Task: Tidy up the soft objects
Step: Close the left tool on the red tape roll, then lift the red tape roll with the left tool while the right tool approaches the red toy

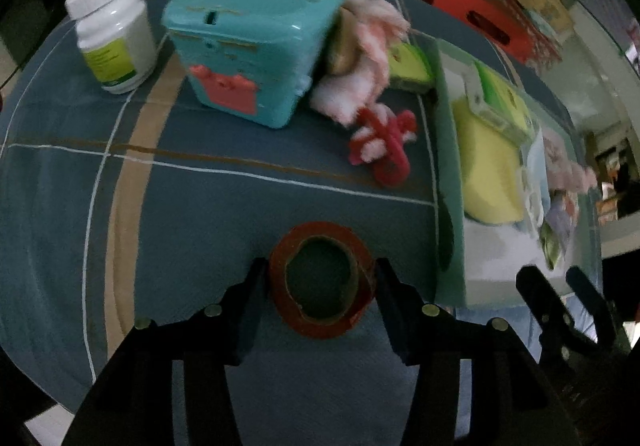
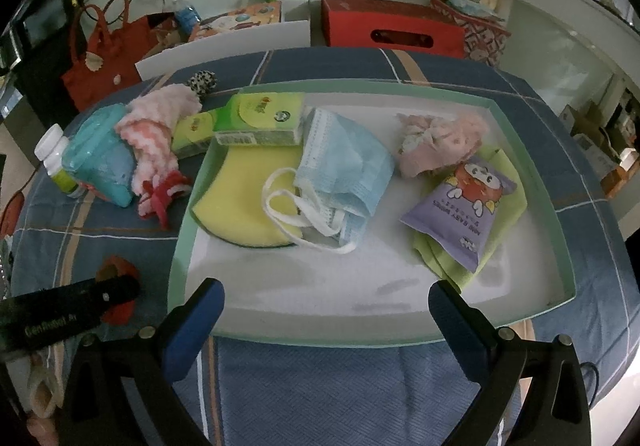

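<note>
The pale green tray (image 2: 558, 230) lies on a blue checked cloth (image 1: 240, 206) and holds most of the soft things. In the right wrist view a yellow sponge (image 2: 236, 190) sits at the tray's 9 o'clock side, with a green tissue pack (image 2: 260, 118) resting across its far edge at about 11 o'clock. A blue face mask (image 2: 344, 174) lies at the centre, overlapping the sponge, its white loops trailing toward 7 o'clock. A crumpled pink cloth (image 2: 440, 142) sits at 1 o'clock, and just below it a purple wipes packet (image 2: 464, 206) rests on a light green cloth (image 2: 508, 214) at 3 o'clock. Outside the tray, at its 9 to 10 o'clock, stand a teal lidded box (image 1: 248, 46) with a slot in its top, its contents hidden, and a white bottle (image 1: 112, 30) beside it. A pink fluffy cloth (image 1: 360, 58) leans against the box, a red and white fluffy piece (image 1: 380, 142) lies just in front of it, and a second small green pack (image 1: 408, 62) sits between the cloth and the tray. The left gripper (image 1: 320, 282) points steeply down, half closed, with a red tape roll (image 1: 320, 278) between its fingers, both pads touching the roll's sides. The right gripper (image 2: 326, 314) hovers at the tray's 6 o'clock rim, wide apart and empty.
</note>
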Available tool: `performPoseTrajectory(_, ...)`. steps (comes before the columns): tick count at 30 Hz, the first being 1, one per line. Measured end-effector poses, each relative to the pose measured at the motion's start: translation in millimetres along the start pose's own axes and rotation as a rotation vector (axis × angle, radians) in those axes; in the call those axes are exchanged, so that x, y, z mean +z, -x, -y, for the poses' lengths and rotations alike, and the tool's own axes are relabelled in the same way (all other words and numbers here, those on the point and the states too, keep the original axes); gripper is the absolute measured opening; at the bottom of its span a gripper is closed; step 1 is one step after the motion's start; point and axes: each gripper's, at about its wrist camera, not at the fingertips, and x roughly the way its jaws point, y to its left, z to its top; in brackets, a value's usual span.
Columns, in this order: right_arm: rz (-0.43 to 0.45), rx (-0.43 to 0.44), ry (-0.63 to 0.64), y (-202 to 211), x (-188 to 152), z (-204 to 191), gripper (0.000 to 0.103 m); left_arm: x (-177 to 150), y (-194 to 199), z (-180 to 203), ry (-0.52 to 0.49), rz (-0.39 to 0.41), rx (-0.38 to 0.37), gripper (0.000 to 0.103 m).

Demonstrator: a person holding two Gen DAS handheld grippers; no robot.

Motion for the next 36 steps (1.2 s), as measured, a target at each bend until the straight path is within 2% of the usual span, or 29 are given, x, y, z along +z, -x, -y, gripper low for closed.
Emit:
performPoseTrajectory(11, 0.064, 0.06, 0.115, 10.2, 11.0, -38.3, 0.103, 25.0, 15.2, -38.5, 0.147, 0.071, 0.028, 0.054)
performPoseTrajectory(20, 0.099, 0.077, 0.201, 12.7, 23.5, -74.5, 0.103, 45.4, 31.7, -73.8, 0.224, 0.116, 0.055, 0.054)
performPoseTrajectory(26, 0.064, 0.105, 0.238, 4.0, 27.6, -91.6, 0.103, 39.9, 39.9, -94.2, 0.292, 0.129, 0.031, 0.054)
performPoseTrajectory(31, 0.044, 0.142, 0.307, -1.4, 32.2, -111.2, 0.103, 43.4, 38.8, -111.3, 0.341, 0.13, 0.06, 0.054)
performPoseTrajectory(36, 0.016, 0.166, 0.36, -9.4, 43.1, -131.8, 0.094, 45.3, 39.1, -125.9, 0.379, 0.13, 0.055, 0.054)
